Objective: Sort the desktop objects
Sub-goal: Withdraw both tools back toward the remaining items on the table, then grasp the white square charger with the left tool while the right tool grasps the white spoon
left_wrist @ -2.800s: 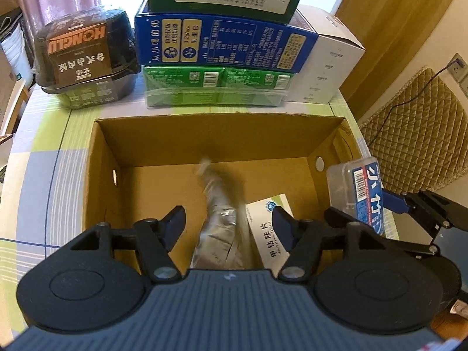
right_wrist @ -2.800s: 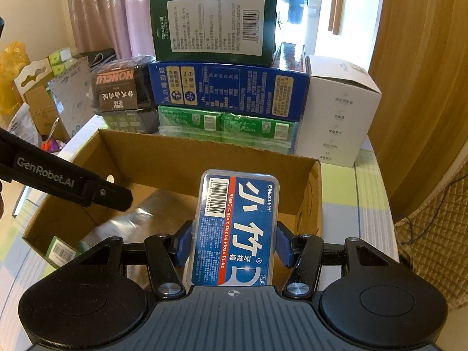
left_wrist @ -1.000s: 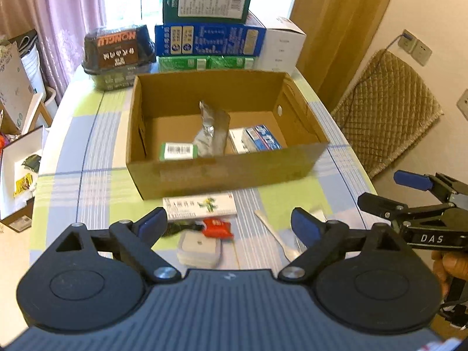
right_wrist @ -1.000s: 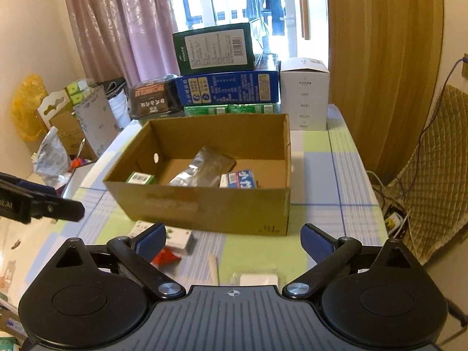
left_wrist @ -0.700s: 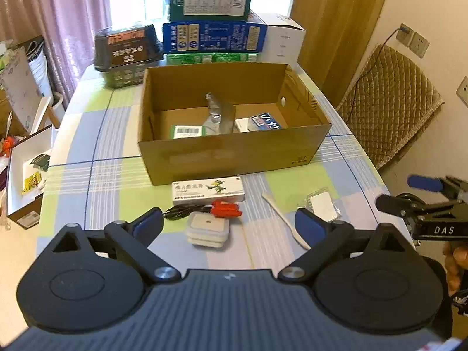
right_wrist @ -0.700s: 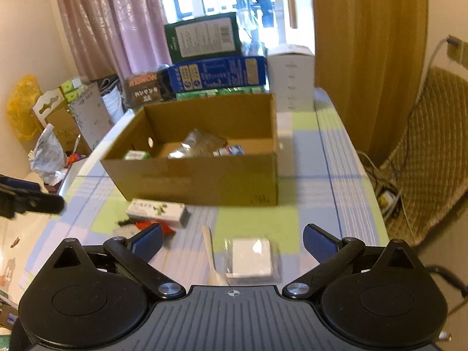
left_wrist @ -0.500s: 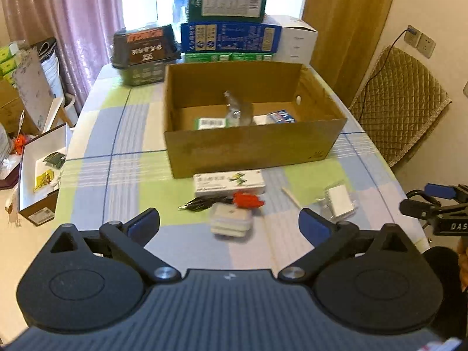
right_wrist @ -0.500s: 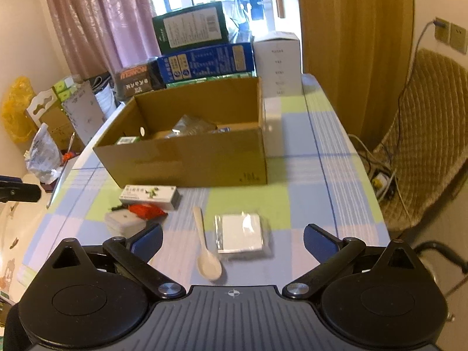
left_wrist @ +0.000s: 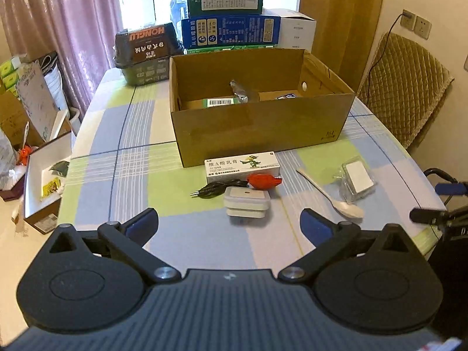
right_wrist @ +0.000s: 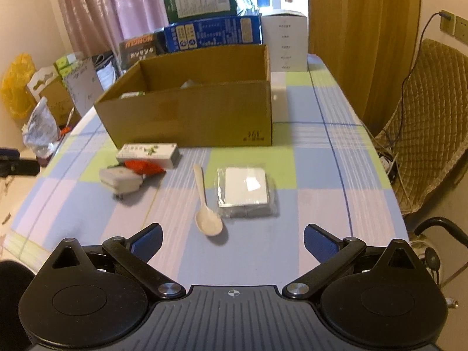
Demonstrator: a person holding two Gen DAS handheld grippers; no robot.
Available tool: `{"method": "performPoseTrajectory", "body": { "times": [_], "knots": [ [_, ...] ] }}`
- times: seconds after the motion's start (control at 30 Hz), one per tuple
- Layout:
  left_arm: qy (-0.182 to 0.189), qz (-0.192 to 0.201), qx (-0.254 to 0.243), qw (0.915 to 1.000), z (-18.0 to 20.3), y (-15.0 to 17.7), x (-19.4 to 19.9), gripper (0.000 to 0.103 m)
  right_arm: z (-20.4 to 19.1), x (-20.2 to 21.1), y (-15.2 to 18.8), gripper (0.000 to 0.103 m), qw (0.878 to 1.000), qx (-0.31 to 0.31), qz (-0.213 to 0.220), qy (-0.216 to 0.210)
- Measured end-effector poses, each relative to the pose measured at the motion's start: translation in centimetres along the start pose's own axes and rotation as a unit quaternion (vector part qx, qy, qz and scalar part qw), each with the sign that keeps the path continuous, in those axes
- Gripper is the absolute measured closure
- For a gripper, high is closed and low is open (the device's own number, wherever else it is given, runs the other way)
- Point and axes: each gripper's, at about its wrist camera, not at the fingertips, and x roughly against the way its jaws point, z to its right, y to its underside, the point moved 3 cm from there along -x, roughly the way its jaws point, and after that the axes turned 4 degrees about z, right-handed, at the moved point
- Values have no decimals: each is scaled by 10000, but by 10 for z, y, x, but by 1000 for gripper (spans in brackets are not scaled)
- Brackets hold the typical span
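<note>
An open cardboard box (left_wrist: 257, 122) (right_wrist: 187, 117) stands mid-table with a silver pouch (left_wrist: 241, 92) and a green barcoded pack (left_wrist: 219, 101) inside. In front of it lie a white ointment carton (left_wrist: 242, 166) (right_wrist: 147, 152), a red packet (left_wrist: 264, 180) (right_wrist: 143, 167), a black cable plug (left_wrist: 215, 190), a white lidded case (left_wrist: 246, 201) (right_wrist: 120, 182), a plastic spoon (left_wrist: 333, 194) (right_wrist: 204, 204) and a bagged white pad (left_wrist: 356, 180) (right_wrist: 245, 192). My left gripper (left_wrist: 229, 223) hangs open and empty over the near table edge. My right gripper (right_wrist: 232, 238) is open and empty too, just short of the spoon.
Stacked cartons (left_wrist: 228, 14) (right_wrist: 210, 20) and a dark food tub (left_wrist: 144, 52) line the far table edge. A quilted chair (left_wrist: 406, 93) (right_wrist: 430, 117) stands to the right. Boxes and bags (right_wrist: 38, 99) crowd the floor at left, beside an open white box (left_wrist: 44, 181).
The right gripper let the blue floss box go into the cardboard box. Both grippers have since pulled back toward the near table edge, open and empty.
</note>
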Motion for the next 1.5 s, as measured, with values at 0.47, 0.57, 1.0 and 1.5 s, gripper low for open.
{"method": "performPoseTrajectory", "body": {
  "times": [0.47,0.57,1.0,1.5],
  "knots": [
    [231,-333,-265,9988,10,23,-58,2,-13,-54,24,11,9982,175,-478,-314],
    [302,-409,-348,9981,10,24,-73,3,-15,-69,26,15,9976,236,-545,-353],
    [573,-533,-508,9956,5,19,-124,6,-18,-109,24,42,9970,136,-486,-584],
    [643,-601,-562,9945,10,19,-147,6,-33,-126,21,60,9975,384,-247,-547]
  ]
}}
